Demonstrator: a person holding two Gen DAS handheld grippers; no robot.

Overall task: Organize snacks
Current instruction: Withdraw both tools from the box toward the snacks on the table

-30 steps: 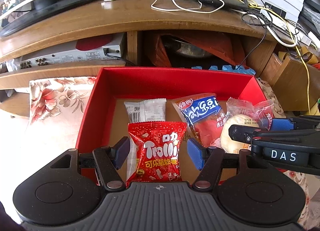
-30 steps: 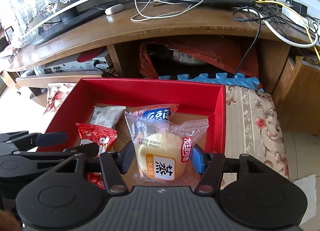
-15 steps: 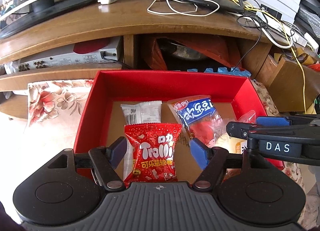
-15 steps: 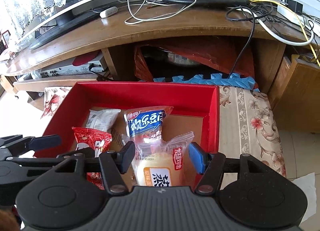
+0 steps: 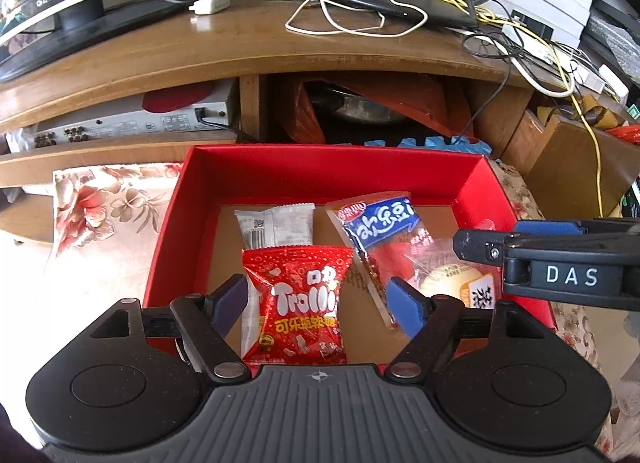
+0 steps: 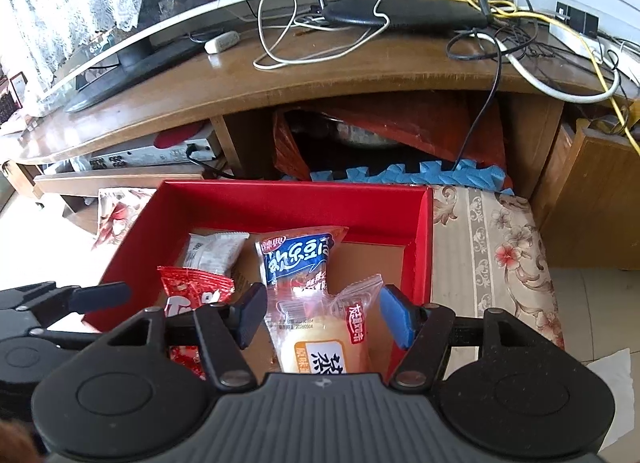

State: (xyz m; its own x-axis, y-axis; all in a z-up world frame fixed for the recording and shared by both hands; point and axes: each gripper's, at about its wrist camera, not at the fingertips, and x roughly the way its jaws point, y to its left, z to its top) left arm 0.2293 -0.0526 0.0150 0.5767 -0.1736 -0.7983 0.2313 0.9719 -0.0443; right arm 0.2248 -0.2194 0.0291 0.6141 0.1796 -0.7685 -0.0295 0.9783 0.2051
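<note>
Each tool was built of matte black plastic with a fine speckle. The left tool (image 5: pixel 316 303) had a ribbed grey block at its base carrying a small compass-like mark, flanked by two round black housings with raised discs. Black link arms ran forward from silver rivets to fingers faced with blue pads (image 5: pixel 404 305). The right tool (image 6: pixel 322 317) showed the same ribbed block, discs, rivets and blue pads (image 6: pixel 396 317). Seen side-on from the left camera, its body bore white letters "DAS" (beside a small silver screw).
</note>
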